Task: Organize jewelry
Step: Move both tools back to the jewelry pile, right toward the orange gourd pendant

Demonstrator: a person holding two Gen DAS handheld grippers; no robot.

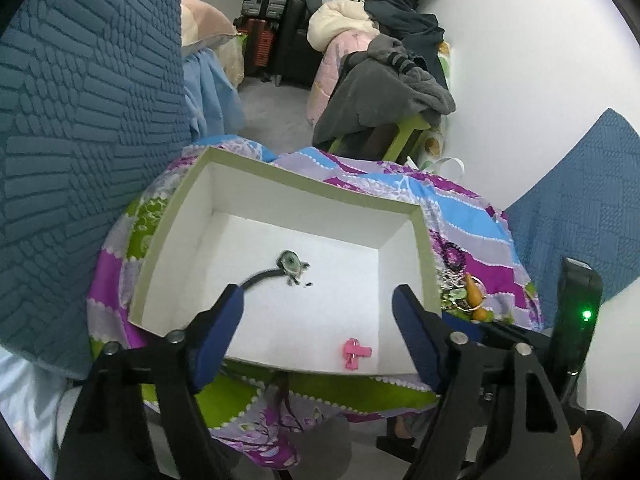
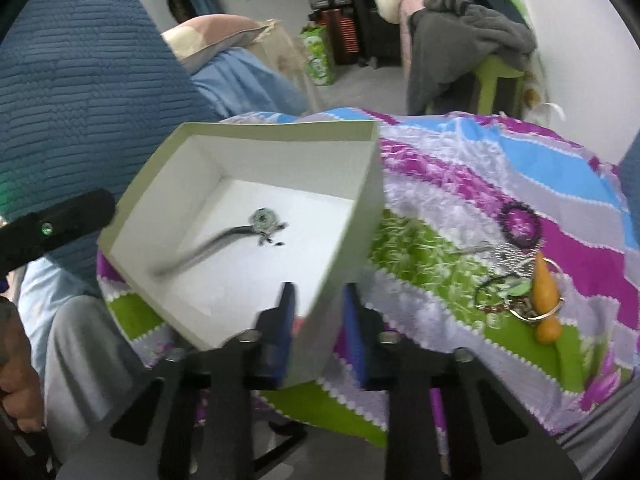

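Right wrist view: box (image 2: 244, 152) steadied by its near corner while jewelry is gathered into it.

The right gripper (image 2: 318, 332) straddles the box's near wall, one finger inside and one outside, apparently pinching it so the box stays put on the patterned cloth (image 2: 480, 168). The left gripper (image 1: 318, 328) hovers spread and empty over the interior, where a pendant on a dark cord (image 1: 290, 264) and a pink clip (image 1: 354, 354) lie. Unsorted jewelry (image 2: 520, 280) remains on the cloth beside the box.
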